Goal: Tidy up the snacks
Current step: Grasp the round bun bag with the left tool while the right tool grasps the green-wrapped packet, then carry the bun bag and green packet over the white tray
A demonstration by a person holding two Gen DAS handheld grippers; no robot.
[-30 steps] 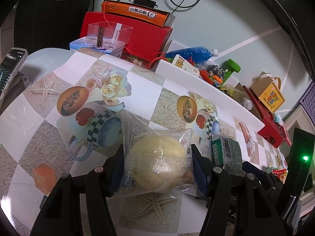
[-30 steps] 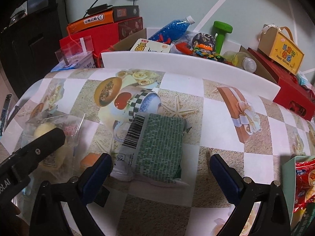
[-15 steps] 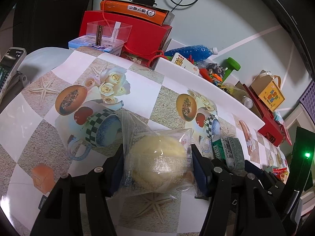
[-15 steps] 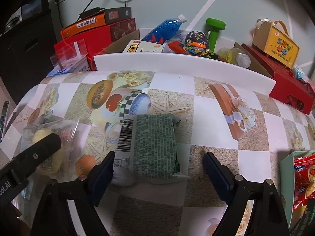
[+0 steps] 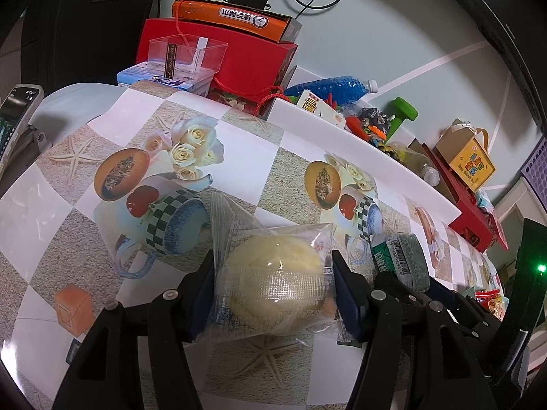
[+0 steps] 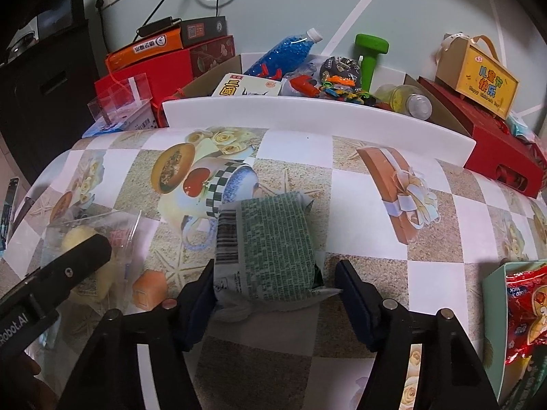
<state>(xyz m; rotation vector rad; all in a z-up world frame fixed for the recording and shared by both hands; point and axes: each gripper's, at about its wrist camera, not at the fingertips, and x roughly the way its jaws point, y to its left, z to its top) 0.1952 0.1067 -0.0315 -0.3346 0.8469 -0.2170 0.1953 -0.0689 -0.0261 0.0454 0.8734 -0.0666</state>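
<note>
The left gripper (image 5: 273,294) has its blue pads pressed against both sides of a clear-wrapped yellow bun (image 5: 273,287), holding it low over the patterned tablecloth (image 5: 68,205); whether the wrapper touches the cloth cannot be told. The right gripper (image 6: 275,294) is closing around a green snack packet (image 6: 270,249) lying flat on the cloth. Its left pad touches the packet's white crimped end, while the right pad stands just clear of the other side, so the packet is between the jaws but not yet gripped

At the right edge of the right wrist view, a pale green box (image 6: 492,294) shows red snack bags (image 6: 526,304) inside it. This looks like the collecting place, and some snacks seem already put away there

Behind the table, a white board (image 6: 307,119) fronts a clutter of red gift boxes (image 5: 246,58), a blue bottle (image 6: 283,51), a green dumbbell (image 6: 369,51) and toys

Judging from this, the sorting is partly done: the bun is in hand, the green packet is about to be taken, and both remain to be carried to the box
</note>
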